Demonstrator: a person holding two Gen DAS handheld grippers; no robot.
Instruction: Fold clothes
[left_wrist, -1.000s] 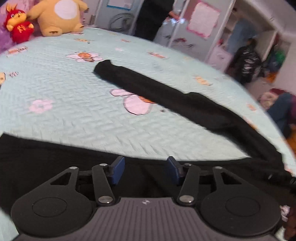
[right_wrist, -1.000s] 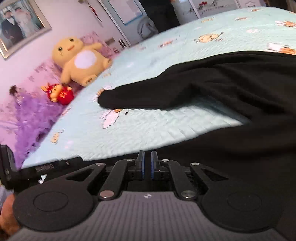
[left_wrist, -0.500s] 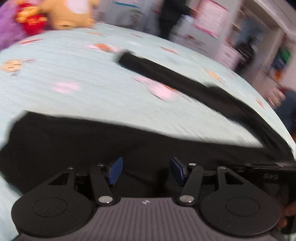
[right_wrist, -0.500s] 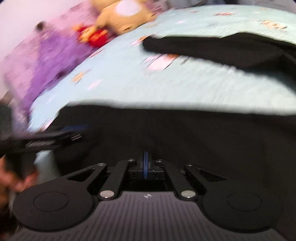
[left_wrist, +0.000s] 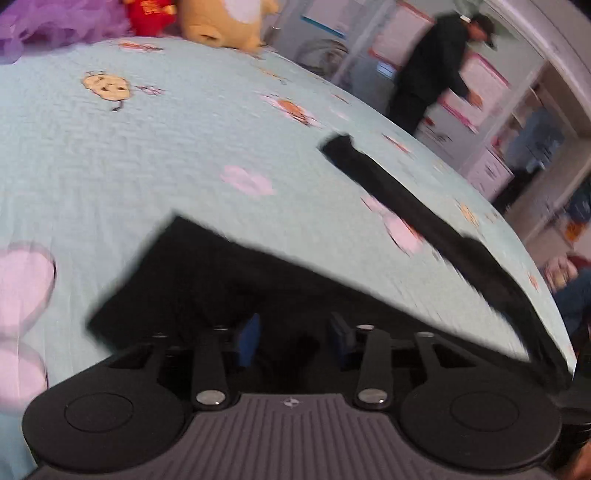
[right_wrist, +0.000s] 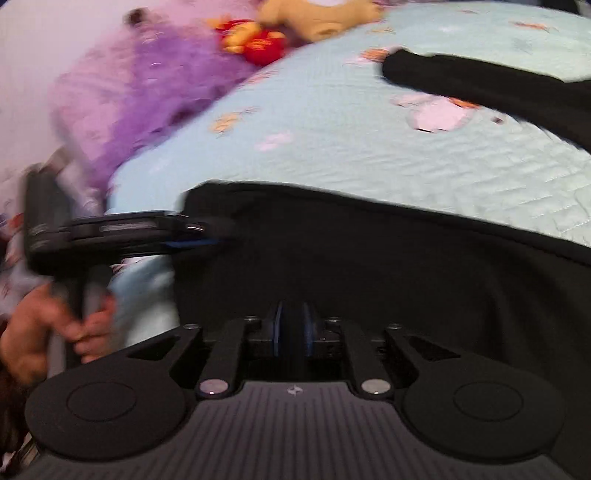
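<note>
A black long-sleeved garment (left_wrist: 229, 280) lies flat on the light-blue quilted bedspread (left_wrist: 147, 155), one sleeve (left_wrist: 406, 206) stretched out to the far right. My left gripper (left_wrist: 293, 338) sits over the garment's near left corner; its jaws are closing with black cloth between the blue pads (left_wrist: 249, 339), a gap still showing. In the right wrist view, the left gripper (right_wrist: 218, 232) reaches that corner from the left. My right gripper (right_wrist: 293, 328) is shut and low over the garment (right_wrist: 369, 258). Whether it pinches cloth I cannot tell.
A yellow plush toy (right_wrist: 317, 14), a red plush toy (right_wrist: 255, 40) and a purple fluffy cushion (right_wrist: 147, 92) lie at the bed's head. A person (left_wrist: 443, 66) stands beyond the bed by cabinets. A hand (right_wrist: 55, 332) holds the left gripper's handle.
Both grippers have slid left along the garment's near edge. The left one now sits at the corner with narrower jaws. The right one's slit has shut.
</note>
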